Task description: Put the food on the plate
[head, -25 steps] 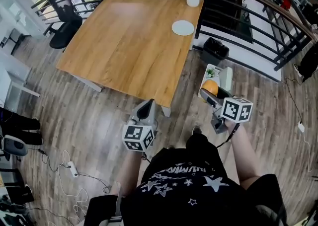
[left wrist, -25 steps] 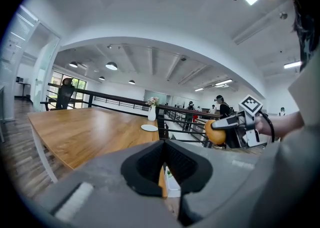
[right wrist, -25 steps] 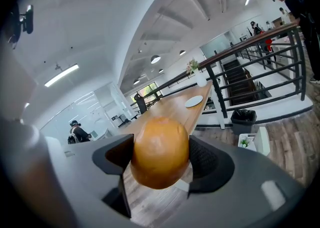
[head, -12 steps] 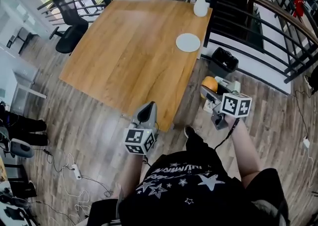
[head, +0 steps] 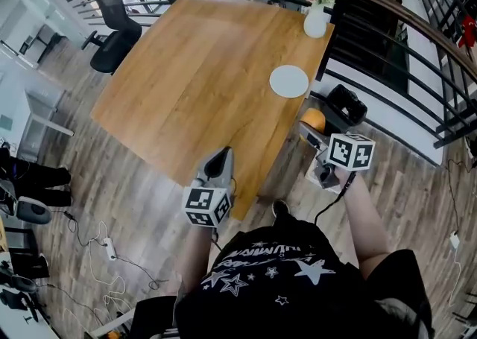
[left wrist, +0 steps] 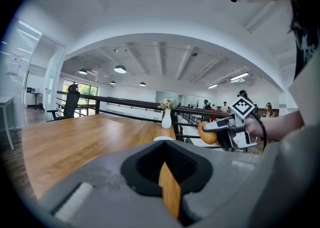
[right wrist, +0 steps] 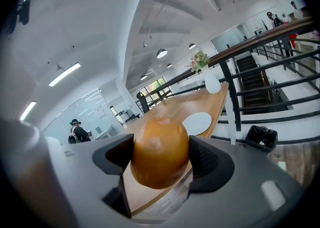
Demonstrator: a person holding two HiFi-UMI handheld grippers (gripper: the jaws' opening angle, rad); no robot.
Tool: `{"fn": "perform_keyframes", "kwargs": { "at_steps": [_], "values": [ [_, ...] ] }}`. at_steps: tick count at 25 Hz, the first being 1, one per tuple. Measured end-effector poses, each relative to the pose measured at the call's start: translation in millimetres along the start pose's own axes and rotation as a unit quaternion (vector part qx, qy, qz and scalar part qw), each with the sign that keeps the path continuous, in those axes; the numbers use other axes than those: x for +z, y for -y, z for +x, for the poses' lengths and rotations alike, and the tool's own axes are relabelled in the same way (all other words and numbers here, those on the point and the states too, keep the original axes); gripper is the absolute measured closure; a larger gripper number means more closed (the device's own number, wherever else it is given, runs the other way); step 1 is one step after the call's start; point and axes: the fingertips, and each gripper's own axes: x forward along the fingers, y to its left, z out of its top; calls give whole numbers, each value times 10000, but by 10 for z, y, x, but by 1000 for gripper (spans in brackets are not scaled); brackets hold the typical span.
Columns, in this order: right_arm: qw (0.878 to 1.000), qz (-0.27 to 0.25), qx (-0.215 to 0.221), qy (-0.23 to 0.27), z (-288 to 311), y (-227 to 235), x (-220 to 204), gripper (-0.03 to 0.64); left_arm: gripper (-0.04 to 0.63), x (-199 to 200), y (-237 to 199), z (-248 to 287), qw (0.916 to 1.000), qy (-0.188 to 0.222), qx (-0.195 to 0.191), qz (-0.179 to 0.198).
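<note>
A broad wooden table (head: 194,69) over plank flooring (head: 112,173) fills the upper middle, with the white plate (head: 288,81) near its right edge. Right of centre, just off that edge, the right gripper (head: 311,127) clamps the round orange-brown food (right wrist: 160,149). At lower centre the left gripper (head: 220,160) has its jaws nearly together on nothing.

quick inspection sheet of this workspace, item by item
surface: wooden table, bare apart from plate and vase
job's things: white plate, empty, near the table edge closest to the food; round orange-brown food, off the table, in the right gripper
clutter: vase of flowers at the far corner
grippers: right gripper shut on the food; left gripper shut, empty
cables: power strip and cords on the floor; cord trailing from the right gripper
surroundings: railing, office chair, black bin beside the table
</note>
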Motion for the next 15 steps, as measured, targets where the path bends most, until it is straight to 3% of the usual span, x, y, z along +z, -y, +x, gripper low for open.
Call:
{"fn": "perform_keyframes", "kwargs": {
  "at_steps": [15],
  "values": [
    [9942,-874,-299,-549,736,631,395,268,595,126,-128,618,9990,-48,435,-121]
  ]
}}
